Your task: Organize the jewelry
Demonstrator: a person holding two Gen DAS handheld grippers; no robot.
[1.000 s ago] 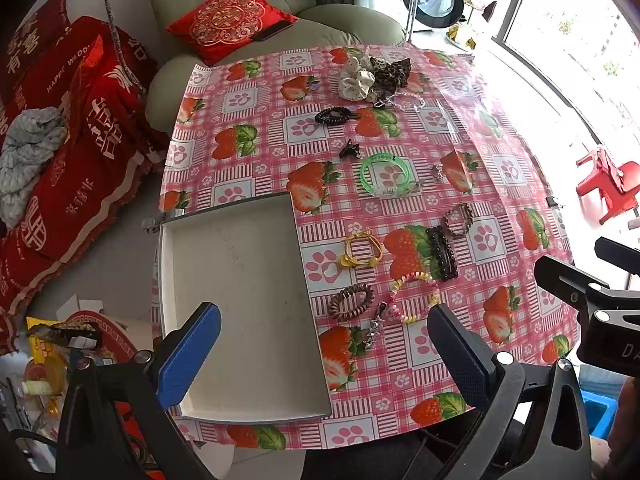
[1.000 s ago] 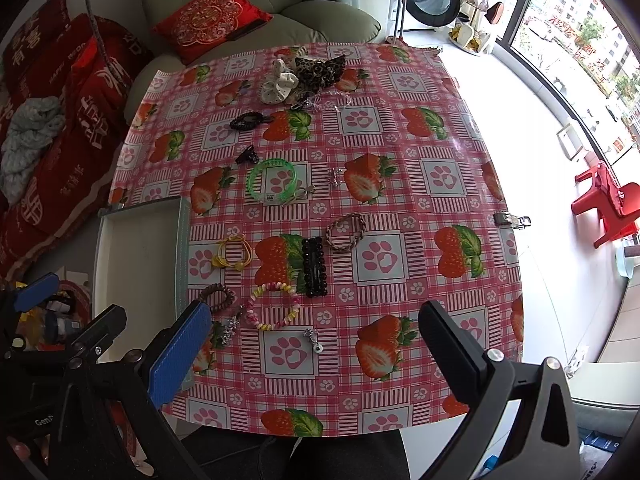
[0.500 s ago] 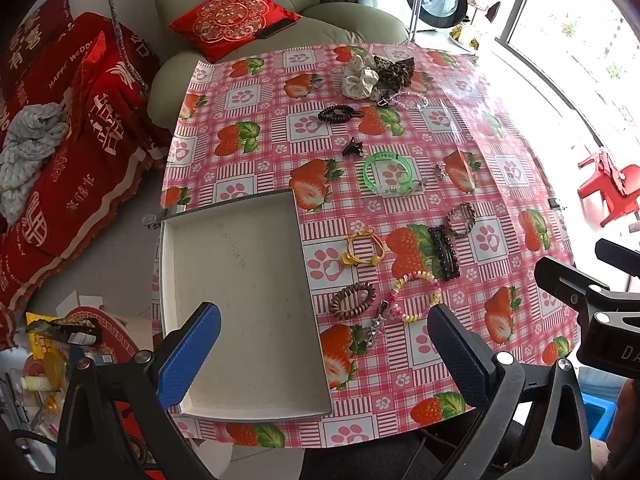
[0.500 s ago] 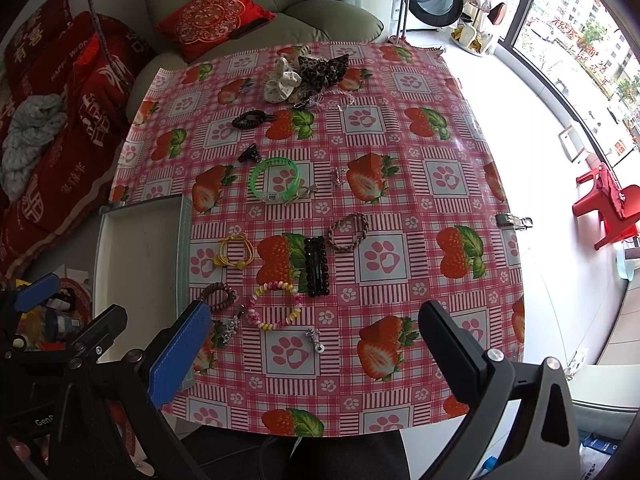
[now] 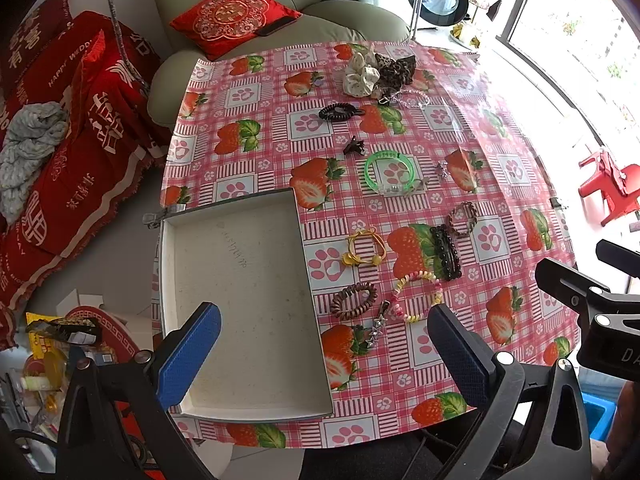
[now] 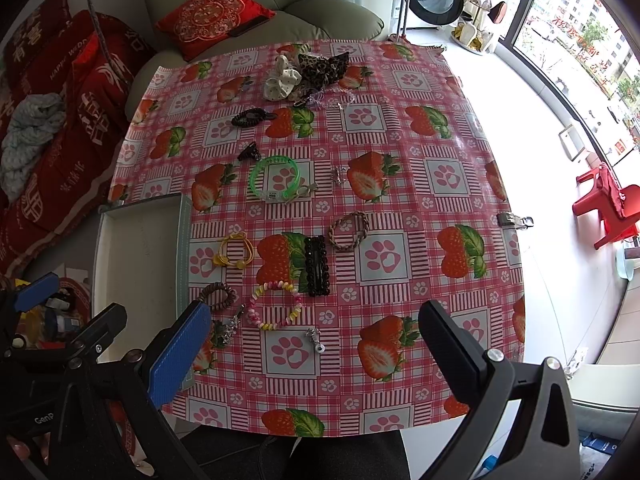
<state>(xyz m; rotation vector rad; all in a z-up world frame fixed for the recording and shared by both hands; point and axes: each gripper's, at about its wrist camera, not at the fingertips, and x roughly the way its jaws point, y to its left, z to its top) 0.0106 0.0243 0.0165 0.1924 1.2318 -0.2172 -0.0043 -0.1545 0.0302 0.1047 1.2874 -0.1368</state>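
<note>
An empty white tray (image 5: pixel 240 272) (image 6: pixel 136 248) lies at the table's front left. Jewelry is spread to its right: a yellow hair tie (image 5: pixel 362 248) (image 6: pixel 236 250), a brown coil tie (image 5: pixel 354 300) (image 6: pixel 218 296), a pastel bead bracelet (image 5: pixel 416 296) (image 6: pixel 274 306), a black beaded clip (image 5: pixel 446 252) (image 6: pixel 316 266), a braided bracelet (image 5: pixel 462 218) (image 6: pixel 348 230), and a green bangle (image 5: pixel 390 172) (image 6: pixel 275 178). My left gripper (image 5: pixel 324 352) hangs open above the tray's near right edge. My right gripper (image 6: pixel 316 356) hangs open over the front of the table. Neither holds anything.
Scrunchies (image 5: pixel 374 74) (image 6: pixel 304 70), a black coil tie (image 5: pixel 338 112) and a small dark claw clip (image 5: pixel 354 147) lie farther back. A small charm (image 6: pixel 316 340) sits near the front. A green sofa (image 5: pixel 240 40) and red bedding (image 5: pixel 60 140) stand left; a red chair (image 6: pixel 608 204) right.
Both grippers have drifted slightly; the table looks a little lower and closer in view. No item has moved and both stay open.
</note>
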